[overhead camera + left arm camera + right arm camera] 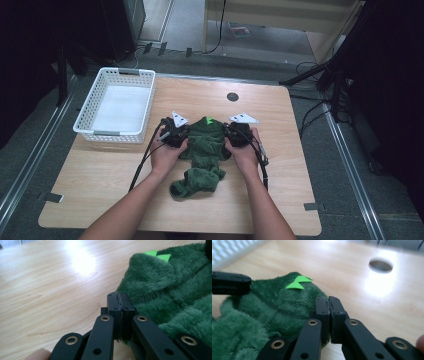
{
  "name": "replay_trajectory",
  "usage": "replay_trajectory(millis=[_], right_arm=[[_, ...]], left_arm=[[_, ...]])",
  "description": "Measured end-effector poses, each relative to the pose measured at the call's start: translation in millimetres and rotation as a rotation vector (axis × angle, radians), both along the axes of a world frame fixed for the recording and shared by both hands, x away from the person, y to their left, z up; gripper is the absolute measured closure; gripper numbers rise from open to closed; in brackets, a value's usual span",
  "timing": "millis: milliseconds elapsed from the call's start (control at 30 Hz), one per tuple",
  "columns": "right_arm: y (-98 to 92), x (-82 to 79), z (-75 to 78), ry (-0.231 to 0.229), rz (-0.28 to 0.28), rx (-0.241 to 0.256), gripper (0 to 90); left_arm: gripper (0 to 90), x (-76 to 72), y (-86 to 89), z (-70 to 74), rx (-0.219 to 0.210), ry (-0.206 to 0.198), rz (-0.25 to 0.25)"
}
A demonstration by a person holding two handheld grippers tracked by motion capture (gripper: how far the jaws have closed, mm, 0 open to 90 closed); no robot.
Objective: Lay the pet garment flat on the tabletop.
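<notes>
— Dark green plush: what is it lying on?

— I am logging one fleece garment [206,150], deep pile, soft and matted, lying crumpled at the middle of a pale wood-grain table [280,170]. Two bright green felt spikes [210,120], flat and triangular, are sitting at its far edge. Its near end is bunching into a rounded lump toward me.

— And the grippers?

— I am holding the left gripper [174,134] at the garment's left edge; in the left gripper view its black jaws are pressing flat together at the fabric's edge [119,305], but I cannot tell whether any pile is caught between them. The right gripper [239,134] is sitting at the right edge, jaws likewise closed against each other [328,305], touching the plush beside them; whether cloth is pinched there is unclear.

— Anything else on the table?

— One white plastic basket [116,106], lattice walls, rectangular, standing at the far left corner, well apart from the garment. One round dark hole [232,97] is showing in the tabletop beyond the spikes.
</notes>
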State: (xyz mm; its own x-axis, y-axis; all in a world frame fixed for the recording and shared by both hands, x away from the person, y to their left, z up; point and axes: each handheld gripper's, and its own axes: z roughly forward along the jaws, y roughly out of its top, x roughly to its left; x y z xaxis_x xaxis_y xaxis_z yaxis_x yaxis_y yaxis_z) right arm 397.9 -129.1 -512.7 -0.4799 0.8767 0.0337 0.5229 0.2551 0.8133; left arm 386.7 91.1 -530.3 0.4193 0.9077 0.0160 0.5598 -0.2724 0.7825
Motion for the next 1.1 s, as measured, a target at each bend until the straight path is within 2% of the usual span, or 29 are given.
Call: replay_trajectory(millis=[33,67,100,133,200,233,333,433,500,567,667,733,767,833,933,1033,1100], right_arm=[[0.5,4.4,-4.4,0.039,-0.006,-0.005,78.3],[0.0,8.6,-9.4,0.077,-0.023,-0.012,70.0],[-3.9,10.2,-11.3,0.091,-0.052,-0.016,66.6],[-7.9,9.0,-10.3,0.094,-0.061,0.010,63.9],[-20.1,1.6,-3.5,0.080,-0.051,0.132,60.5],[-25.8,-5.6,1.9,0.073,-0.033,0.165,60.3],[-33.4,-26.5,9.4,0.065,0.025,0.170,62.0],[-37.9,-51.1,8.9,0.079,0.076,0.176,66.0],[-38.4,-66.8,5.3,0.084,0.103,0.189,67.7],[-37.4,-74.6,0.6,0.094,0.125,0.198,67.9],[-32.1,-74.3,-12.3,0.133,0.120,0.180,64.3],[-29.7,-70.4,-17.8,0.163,0.108,0.202,61.0],[-27.6,-68.5,-20.3,0.181,0.110,0.218,59.5],[-22.1,-66.7,-24.5,0.207,0.123,0.217,62.2],[-21.1,-69.6,-23.5,0.190,0.111,0.209,79.0],[-30.4,-69.3,-20.3,0.188,0.067,0.230,84.1],[-35.6,-67.4,-24.5,0.204,0.036,0.211,84.8]], left_arm=[[81.4,3.0,0.8,-2.3,-0.004,0.006,0.011],[72.3,4.7,4.8,-2.3,-0.037,0.012,0.022],[66.4,4.3,8.2,-0.7,-0.072,0.023,0.021],[61.5,2.5,13.4,2.0,-0.116,0.019,0.012],[55.6,-6.1,21.6,9.2,-0.157,0.003,0.001],[54.0,-10.8,24.8,11.7,-0.177,0.006,-0.011],[52.5,-23.9,30.8,15.4,-0.215,0.036,-0.044],[52.7,-37.7,36.1,14.4,-0.249,0.085,-0.038],[55.6,-46.8,40.8,12.1,-0.276,0.096,-0.006],[58.4,-52.2,43.0,7.5,-0.306,0.126,-0.006],[58.3,-54.9,38.0,-2.7,-0.292,0.182,-0.027],[56.4,-54.0,32.7,-8.3,-0.281,0.217,-0.046],[56.5,-53.2,29.0,-12.5,-0.250,0.230,-0.064],[64.3,-54.6,26.3,-13.4,-0.215,0.216,-0.081],[80.6,-54.3,28.8,-9.6,-0.204,0.208,-0.097],[84.9,-53.1,32.7,-6.3,-0.175,0.190,-0.090],[86.0,-52.0,31.7,-6.9,-0.132,0.185,-0.084]])
